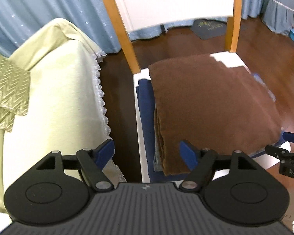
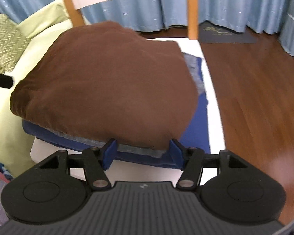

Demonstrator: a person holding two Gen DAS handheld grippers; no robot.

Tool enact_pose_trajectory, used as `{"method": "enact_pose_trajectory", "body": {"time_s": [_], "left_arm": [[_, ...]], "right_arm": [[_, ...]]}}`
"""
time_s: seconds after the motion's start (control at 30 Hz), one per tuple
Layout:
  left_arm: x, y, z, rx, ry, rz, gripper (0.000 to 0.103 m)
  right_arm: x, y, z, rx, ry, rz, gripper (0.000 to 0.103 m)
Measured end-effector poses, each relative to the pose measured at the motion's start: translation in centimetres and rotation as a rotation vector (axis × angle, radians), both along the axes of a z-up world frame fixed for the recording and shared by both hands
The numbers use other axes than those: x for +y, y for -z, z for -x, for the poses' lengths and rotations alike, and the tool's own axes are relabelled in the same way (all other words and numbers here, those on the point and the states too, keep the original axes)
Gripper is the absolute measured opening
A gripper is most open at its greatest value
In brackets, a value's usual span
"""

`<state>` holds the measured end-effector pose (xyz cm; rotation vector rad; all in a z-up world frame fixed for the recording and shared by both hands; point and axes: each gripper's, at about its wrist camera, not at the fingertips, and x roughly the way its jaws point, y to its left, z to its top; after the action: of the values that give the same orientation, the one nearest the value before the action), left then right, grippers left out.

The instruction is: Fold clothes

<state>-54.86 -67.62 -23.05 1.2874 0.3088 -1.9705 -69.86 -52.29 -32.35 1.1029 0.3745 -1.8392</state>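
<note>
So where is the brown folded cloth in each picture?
Left wrist view: the brown folded cloth fills the middle right, on the white chair seat.
Right wrist view: it fills the middle, just beyond the fingers.
Shared landmark: the blue cloth under it.

white chair seat (image 2: 211,90), blue garment (image 2: 196,137) on it

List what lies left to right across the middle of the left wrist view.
Zigzag-patterned green cloth → pale green cover with lace trim → dark floor gap → blue garment → folded brown garment → wooden floor.
</note>
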Motion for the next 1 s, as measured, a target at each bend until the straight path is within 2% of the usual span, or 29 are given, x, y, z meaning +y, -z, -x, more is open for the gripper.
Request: {"method": "enact_pose_trajectory", "body": {"time_s": [0.03, 0.07, 0.13, 0.23, 0.33, 0.43, 0.6, 0.67, 0.73, 0.83, 0.93, 1.0], "left_arm": [[0.3, -0.7, -0.3, 0.014, -0.01, 0.0, 0.076], [1.0, -1.7, -0.8, 0.035, -0.033, -0.001, 0.079], [2.2, -3.4, -1.5, 0.074, -0.073, -0.008, 0.086], [4.7, -6.1, -3.1, 0.14, -0.117, -0.004, 0.086], [8.4, -8.7, -5.0, 0.187, -0.153, 0.006, 0.086], [13.7, -11.7, -7.3, 0.217, -0.192, 0.014, 0.086], [21.0, -16.8, -10.6, 0.243, -0.226, 0.038, 0.086], [22.7, -18.1, -11.4, 0.239, -0.228, 0.041, 0.086], [24.7, -20.0, -12.5, 0.251, -0.226, 0.027, 0.086], [26.8, -22.4, -14.2, 0.27, -0.22, -0.012, 0.086], [28.6, -24.0, -15.3, 0.277, -0.199, 0.009, 0.086], [29.3, -24.5, -15.8, 0.268, -0.192, 0.008, 0.086]], "right_arm": [[0.8, -1.6, -0.2, 0.008, 0.001, 0.044, 0.058], [1.3, -2.4, -0.4, 0.014, 0.001, 0.067, 0.067], [3.2, -6.3, -1.4, 0.051, -0.003, 0.163, 0.077], [6.4, -10.4, -3.1, 0.099, -0.027, 0.278, 0.092], [10.1, -13.6, -5.1, 0.134, -0.065, 0.356, 0.094], [14.3, -16.8, -7.4, 0.171, -0.095, 0.417, 0.102], [21.6, -22.7, -11.3, 0.215, -0.122, 0.445, 0.102], [23.0, -24.0, -12.0, 0.23, -0.123, 0.45, 0.102], [25.9, -26.8, -13.5, 0.272, -0.092, 0.474, 0.102], [27.9, -28.9, -14.3, 0.306, -0.002, 0.466, 0.102], [29.9, -30.3, -15.3, 0.353, -0.005, 0.472, 0.102], [31.1, -31.1, -15.8, 0.347, -0.015, 0.449, 0.102]]}}
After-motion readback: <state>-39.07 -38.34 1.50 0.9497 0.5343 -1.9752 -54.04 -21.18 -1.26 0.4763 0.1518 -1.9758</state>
